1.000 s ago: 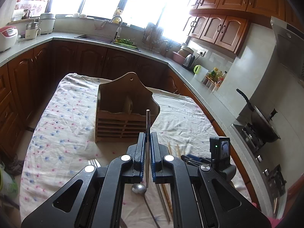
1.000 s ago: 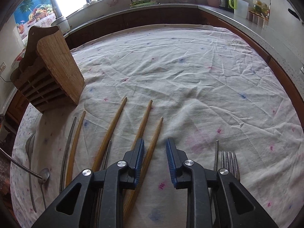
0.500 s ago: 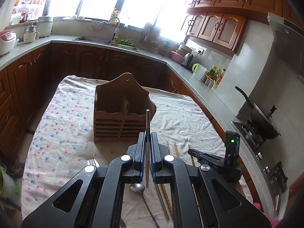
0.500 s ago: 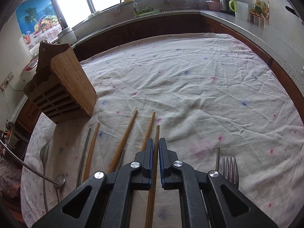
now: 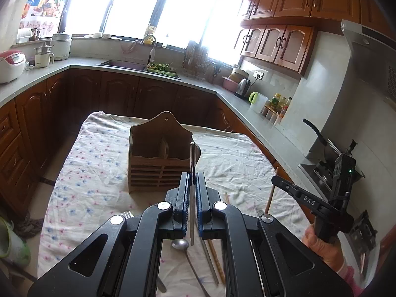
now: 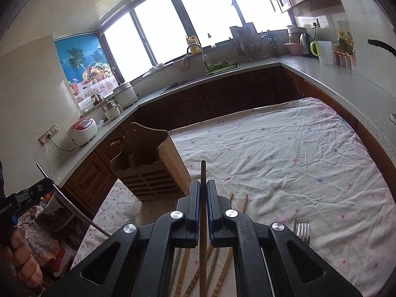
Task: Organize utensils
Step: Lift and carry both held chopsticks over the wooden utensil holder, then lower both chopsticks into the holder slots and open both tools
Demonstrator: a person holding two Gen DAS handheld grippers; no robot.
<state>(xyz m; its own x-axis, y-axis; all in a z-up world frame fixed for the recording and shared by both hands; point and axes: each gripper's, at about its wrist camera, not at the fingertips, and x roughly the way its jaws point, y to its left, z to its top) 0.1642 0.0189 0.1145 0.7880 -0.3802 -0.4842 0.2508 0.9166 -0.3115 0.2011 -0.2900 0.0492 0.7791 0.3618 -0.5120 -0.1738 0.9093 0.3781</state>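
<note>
Since the earlier frame, the right gripper [image 6: 203,185] has risen off the tablecloth [image 6: 284,163], its ribbed blue pads clamped flat on a slender wooden chopstick [image 6: 203,173]. The left gripper [image 5: 192,178] is closed on a thin, straight metal utensil handle [image 5: 192,156], held raised near the slatted wooden holder [image 5: 158,163]. Remaining bamboo chopsticks [image 6: 226,272] and a steel fork [image 6: 303,230] lie on the wrinkled, flower-dotted cloth.

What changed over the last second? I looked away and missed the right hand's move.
The right gripper closed on a wooden chopstick and lifted it off the tablecloth, toward the wooden holder. The left gripper stayed shut on its metal utensil; the holder did not move.
</note>
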